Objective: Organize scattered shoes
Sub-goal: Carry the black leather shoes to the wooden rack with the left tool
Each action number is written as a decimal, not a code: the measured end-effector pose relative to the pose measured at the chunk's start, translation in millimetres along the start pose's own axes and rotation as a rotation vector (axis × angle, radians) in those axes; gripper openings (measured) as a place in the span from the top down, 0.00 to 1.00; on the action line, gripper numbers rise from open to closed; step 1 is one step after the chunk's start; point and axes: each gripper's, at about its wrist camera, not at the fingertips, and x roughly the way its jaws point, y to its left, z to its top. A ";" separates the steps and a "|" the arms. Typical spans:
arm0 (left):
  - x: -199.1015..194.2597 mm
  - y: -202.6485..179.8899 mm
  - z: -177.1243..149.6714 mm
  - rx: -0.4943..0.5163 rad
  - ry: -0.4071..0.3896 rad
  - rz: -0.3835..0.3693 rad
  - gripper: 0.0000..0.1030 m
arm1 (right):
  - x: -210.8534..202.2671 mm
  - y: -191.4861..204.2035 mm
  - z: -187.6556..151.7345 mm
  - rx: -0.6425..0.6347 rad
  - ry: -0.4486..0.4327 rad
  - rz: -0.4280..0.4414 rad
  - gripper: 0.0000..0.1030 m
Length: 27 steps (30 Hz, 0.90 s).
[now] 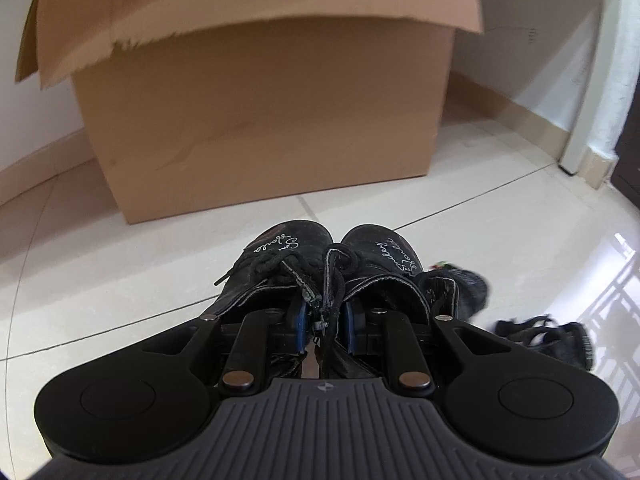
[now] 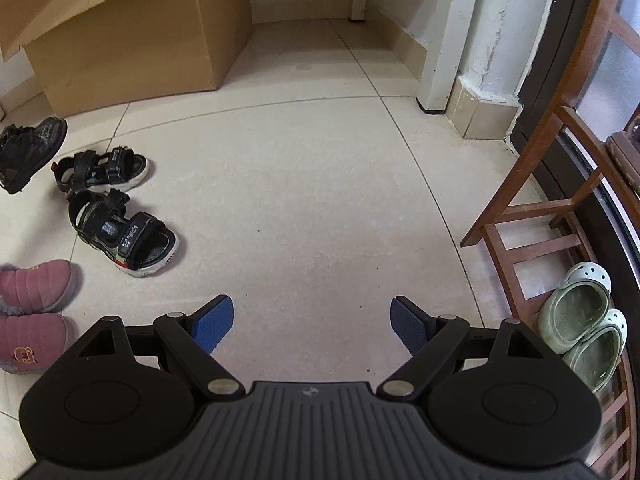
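pale glossy floor tiles (image 2: 312, 208) fill both views, with thin grout lines curving across them.

in the left wrist view, a pair of black boots (image 1: 320, 272) sits at lower centre, toes pointing up the frame toward a box (image 1: 260, 120). white script is stitched on each toe and loose black laces trail over the tongues. the left gripper (image 1: 324, 320) is clamped on the boots' two inner collar edges, its blue pads (image 1: 300, 322) pressed close with the leather and a lace pinched between them. whether the soles touch the floor cannot be told. just right of the boots lie dark sandals (image 1: 548, 336), partly blurred.

the box stands near, above the boots in the frame, its torn flap hanging over the front. a cream baseboard runs behind it along a white wall.

in the right wrist view, the right gripper (image 2: 312, 326) hovers over bare tile at lower centre, jaws spread wide and holding nothing. at the left edge are two pink slippers (image 2: 32, 312) side by side, above them two black strap sandals, and at the upper left a boot sole beside the box. at the right edge a wooden rack (image 2: 532, 216) leans along a dark door frame, with a pair of green clogs (image 2: 584, 320) on its lower slats.
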 end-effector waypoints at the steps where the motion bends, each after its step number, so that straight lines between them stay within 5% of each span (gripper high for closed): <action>1: -4.3 -7.5 1.2 0.007 0.000 -0.009 0.81 | -1.5 -1.4 -0.1 0.004 -0.005 0.002 0.13; 19: -71.5 -174.4 17.2 0.112 -0.045 -0.168 0.81 | -29.9 -39.5 -19.8 0.072 -0.069 -0.022 0.13; 27: -81.4 -258.1 27.3 0.228 -0.038 -0.315 0.81 | -47.1 -67.6 -36.7 0.128 -0.093 -0.062 0.13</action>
